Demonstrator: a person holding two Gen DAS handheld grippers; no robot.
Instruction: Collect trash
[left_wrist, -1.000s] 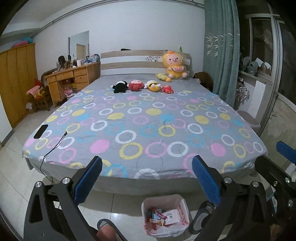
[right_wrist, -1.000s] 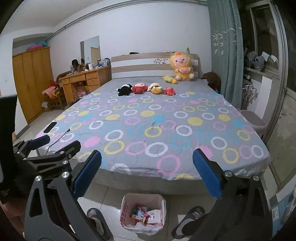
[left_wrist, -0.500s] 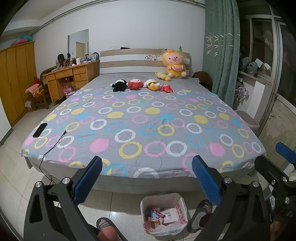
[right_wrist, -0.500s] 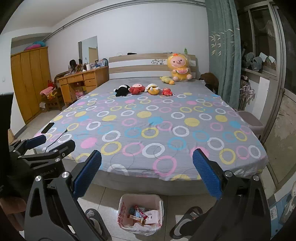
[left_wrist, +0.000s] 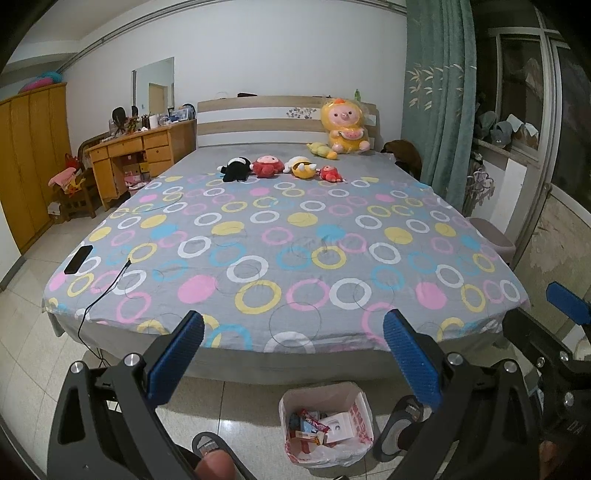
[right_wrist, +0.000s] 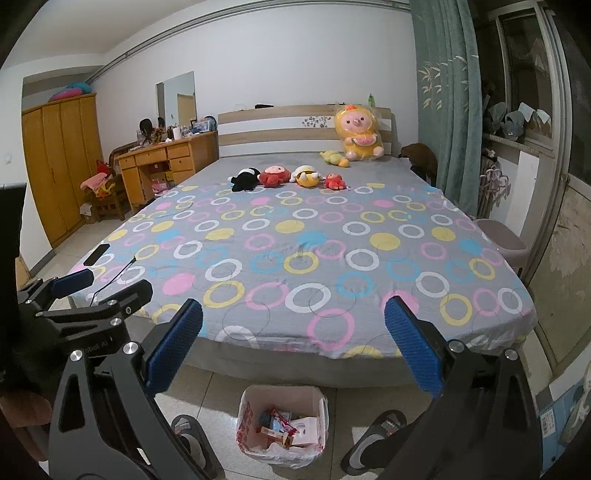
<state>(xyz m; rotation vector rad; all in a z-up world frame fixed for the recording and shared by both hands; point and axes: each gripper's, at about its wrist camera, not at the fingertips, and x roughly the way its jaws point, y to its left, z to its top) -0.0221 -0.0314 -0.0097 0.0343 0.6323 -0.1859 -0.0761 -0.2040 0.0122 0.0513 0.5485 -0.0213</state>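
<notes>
A small trash bin (left_wrist: 327, 424) lined with a white bag stands on the floor at the foot of the bed, with wrappers and a white box inside; it also shows in the right wrist view (right_wrist: 282, 428). My left gripper (left_wrist: 293, 354) is open and empty, held above the bin. My right gripper (right_wrist: 293, 350) is open and empty too, beside the left one. The right gripper shows at the right edge of the left wrist view (left_wrist: 546, 339), and the left gripper shows at the left of the right wrist view (right_wrist: 85, 295).
A big bed (left_wrist: 288, 258) with a ring-patterned sheet fills the view. Plush toys (left_wrist: 280, 168) lie near the headboard. A black phone (left_wrist: 78, 254) with a cable lies on the bed's left corner. A wooden desk (left_wrist: 140, 151), a wardrobe (left_wrist: 29, 162) and slippered feet (right_wrist: 376, 446) show.
Both views have drifted back and slightly up, so the bed looks a little farther off. Both grippers stay open and empty. The bin has not moved.
</notes>
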